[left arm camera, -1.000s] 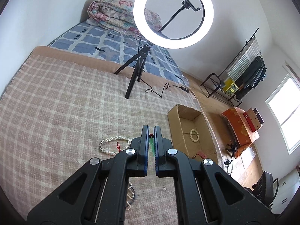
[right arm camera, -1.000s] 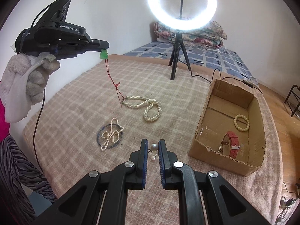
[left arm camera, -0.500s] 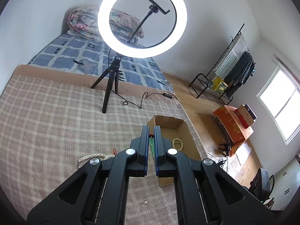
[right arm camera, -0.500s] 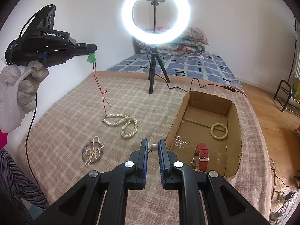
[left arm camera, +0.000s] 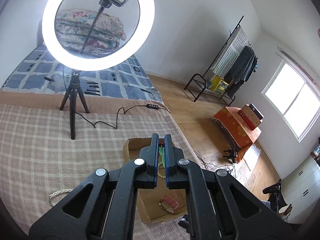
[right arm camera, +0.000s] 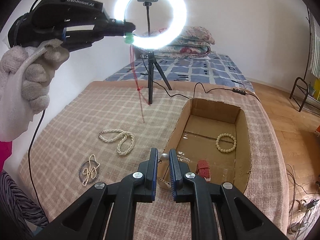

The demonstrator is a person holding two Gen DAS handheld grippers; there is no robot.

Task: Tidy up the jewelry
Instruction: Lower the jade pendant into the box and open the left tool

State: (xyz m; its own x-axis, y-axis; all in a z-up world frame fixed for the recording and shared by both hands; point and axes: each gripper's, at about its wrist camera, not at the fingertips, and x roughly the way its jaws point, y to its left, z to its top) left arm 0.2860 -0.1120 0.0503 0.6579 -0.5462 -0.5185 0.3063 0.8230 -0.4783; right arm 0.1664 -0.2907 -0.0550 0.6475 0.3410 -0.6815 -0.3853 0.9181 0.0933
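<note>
Left wrist: over the plaid bed cover (left arm camera: 40, 140), your left gripper (left arm camera: 161, 140) has its fingers clamped on the green pendant (left arm camera: 162, 154), the cardboard box (left arm camera: 128, 150) just beneath; lower until the cord settles inside.

Right wrist: the right gripper (right arm camera: 163, 156) pinches a pearl earring (right arm camera: 164, 157) (barely gapped), box (right arm camera: 243, 140) at two o'clock; carry it over the rim.

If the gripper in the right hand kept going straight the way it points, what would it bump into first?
Probably the near wall of the cardboard box. The right gripper, shut on a pearl earring, aims down at that edge, with the red watch just inside. Depth is hard to judge, so it might clear the wall and land inside.
</note>
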